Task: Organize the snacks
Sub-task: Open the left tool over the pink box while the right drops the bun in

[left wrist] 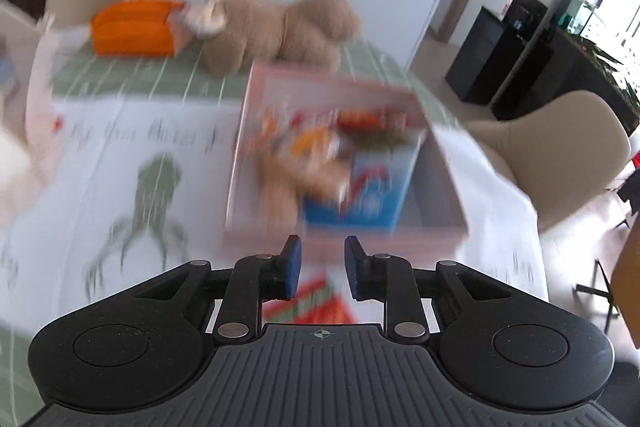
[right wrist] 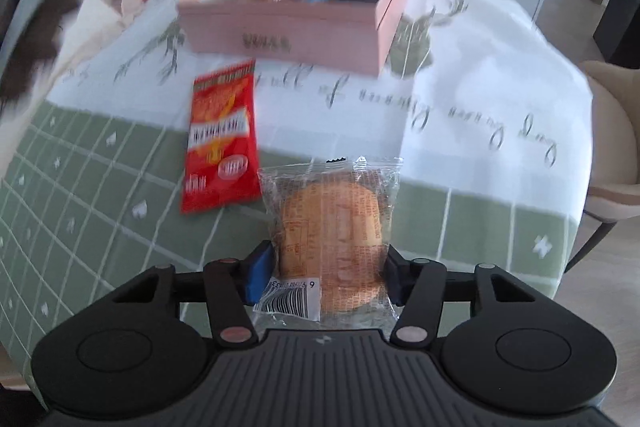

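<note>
My right gripper pinches bun | left gripper spread, empty | box far, crowded | risk: slick wrapper slips, bun drops short.

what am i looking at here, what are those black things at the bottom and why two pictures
The black things are two handheld grippers; a person holds one in each hand, so there is no robot arm. Each carries a wide-angle camera looking forward along its two fingers, hence two pictures of one table.

The left gripper is open and holds nothing. Ahead of it sits a pink box with snacks inside, and behind that lie a plush toy and an orange basket.

The right gripper is shut on a bun in a clear wrapper. Beyond it a red packet lies flat on the tablecloth, short of the same pink box.

Both pictures are blurred, so the snacks inside the box are hard to tell apart.
</note>
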A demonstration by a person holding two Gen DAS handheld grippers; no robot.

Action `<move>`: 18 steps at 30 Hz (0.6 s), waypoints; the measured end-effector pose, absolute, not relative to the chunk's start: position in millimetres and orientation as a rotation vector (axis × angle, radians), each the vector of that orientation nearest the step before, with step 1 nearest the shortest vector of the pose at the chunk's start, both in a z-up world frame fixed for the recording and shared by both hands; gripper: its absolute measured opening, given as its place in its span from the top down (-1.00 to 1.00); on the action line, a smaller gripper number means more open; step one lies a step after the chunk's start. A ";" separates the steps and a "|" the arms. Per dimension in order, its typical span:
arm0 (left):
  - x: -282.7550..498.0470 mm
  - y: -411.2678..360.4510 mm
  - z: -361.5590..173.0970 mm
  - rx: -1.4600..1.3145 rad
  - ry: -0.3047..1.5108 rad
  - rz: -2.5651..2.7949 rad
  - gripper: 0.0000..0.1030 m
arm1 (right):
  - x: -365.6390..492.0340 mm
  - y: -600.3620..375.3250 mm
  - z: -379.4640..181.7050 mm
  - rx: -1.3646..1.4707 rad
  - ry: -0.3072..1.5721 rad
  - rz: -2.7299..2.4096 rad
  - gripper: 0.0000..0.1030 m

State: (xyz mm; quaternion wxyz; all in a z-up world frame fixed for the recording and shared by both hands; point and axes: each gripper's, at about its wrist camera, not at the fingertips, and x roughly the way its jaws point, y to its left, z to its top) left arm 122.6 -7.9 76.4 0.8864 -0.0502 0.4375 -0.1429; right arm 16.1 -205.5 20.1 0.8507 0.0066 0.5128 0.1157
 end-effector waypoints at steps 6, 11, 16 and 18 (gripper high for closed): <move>77.7 15.2 37.2 -0.171 1.018 -0.299 0.48 | 72.8 -204.5 78.4 0.047 0.961 0.240 -0.05; 64.3 25.1 28.2 -0.135 1.055 -0.260 0.48 | 149.1 -182.9 127.0 0.066 0.794 0.221 -0.39; 59.7 40.8 29.2 -0.126 1.047 -0.246 0.48 | 175.3 -177.1 131.4 0.113 0.815 0.202 -0.39; 59.5 44.5 30.2 -0.134 1.051 -0.229 0.48 | 161.7 -177.3 122.8 0.116 0.829 0.216 -0.39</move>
